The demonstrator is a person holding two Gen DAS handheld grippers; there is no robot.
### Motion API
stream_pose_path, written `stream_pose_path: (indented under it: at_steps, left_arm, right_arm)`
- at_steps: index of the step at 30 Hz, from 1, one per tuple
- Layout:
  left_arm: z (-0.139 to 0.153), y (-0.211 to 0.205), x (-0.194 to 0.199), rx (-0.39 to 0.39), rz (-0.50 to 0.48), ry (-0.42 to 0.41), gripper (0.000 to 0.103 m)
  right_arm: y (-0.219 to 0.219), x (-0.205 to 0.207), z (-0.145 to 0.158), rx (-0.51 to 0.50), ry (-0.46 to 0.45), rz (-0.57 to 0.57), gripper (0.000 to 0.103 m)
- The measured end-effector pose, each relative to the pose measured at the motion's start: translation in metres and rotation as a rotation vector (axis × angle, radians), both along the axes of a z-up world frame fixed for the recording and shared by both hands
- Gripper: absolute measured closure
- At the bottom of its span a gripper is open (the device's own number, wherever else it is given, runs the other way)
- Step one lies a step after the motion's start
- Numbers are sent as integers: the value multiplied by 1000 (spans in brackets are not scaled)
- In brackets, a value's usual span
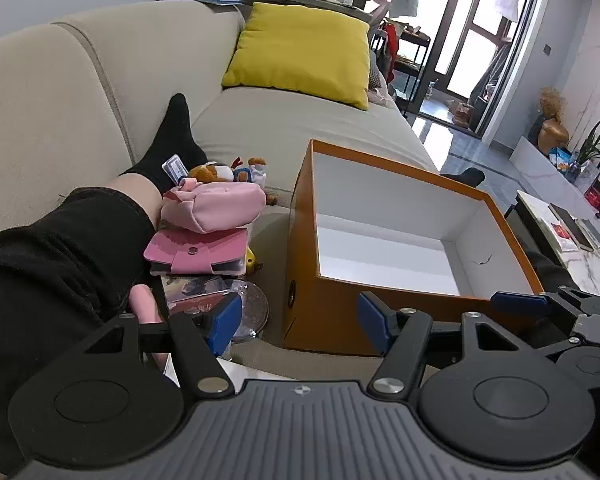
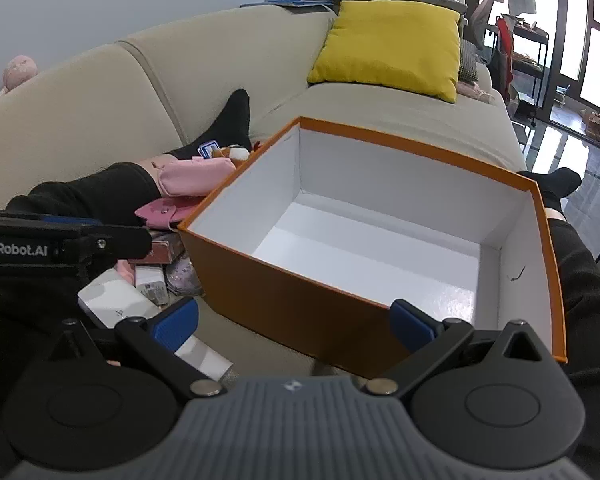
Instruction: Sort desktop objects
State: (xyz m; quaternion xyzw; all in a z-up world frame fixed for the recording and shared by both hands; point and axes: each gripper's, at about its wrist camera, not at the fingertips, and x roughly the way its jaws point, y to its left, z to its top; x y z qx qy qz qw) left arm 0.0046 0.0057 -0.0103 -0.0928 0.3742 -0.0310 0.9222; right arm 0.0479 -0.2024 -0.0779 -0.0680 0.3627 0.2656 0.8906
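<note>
Right now both my tongs stand wide apart with nothing between them. My left gripper (image 1: 300,322) hangs over the beige sofa seat (image 1: 300,128), beside the orange cardboard box with a white inside (image 1: 296,240). My right gripper (image 2: 296,320) hangs at that box's near wall. Left of the box, against my leg, lie a pink fabric pouch (image 1: 216,206), a pink snap wallet (image 1: 196,256) and a small plush toy (image 1: 230,174).
</note>
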Motion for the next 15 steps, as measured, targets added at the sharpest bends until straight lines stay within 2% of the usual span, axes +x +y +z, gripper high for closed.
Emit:
stream_pose_path:
  at_steps: [15]
  left_arm:
    - [1, 3, 2, 7, 4, -4, 28]
  right_arm:
    - [4, 1, -3, -30, 19, 13, 1]
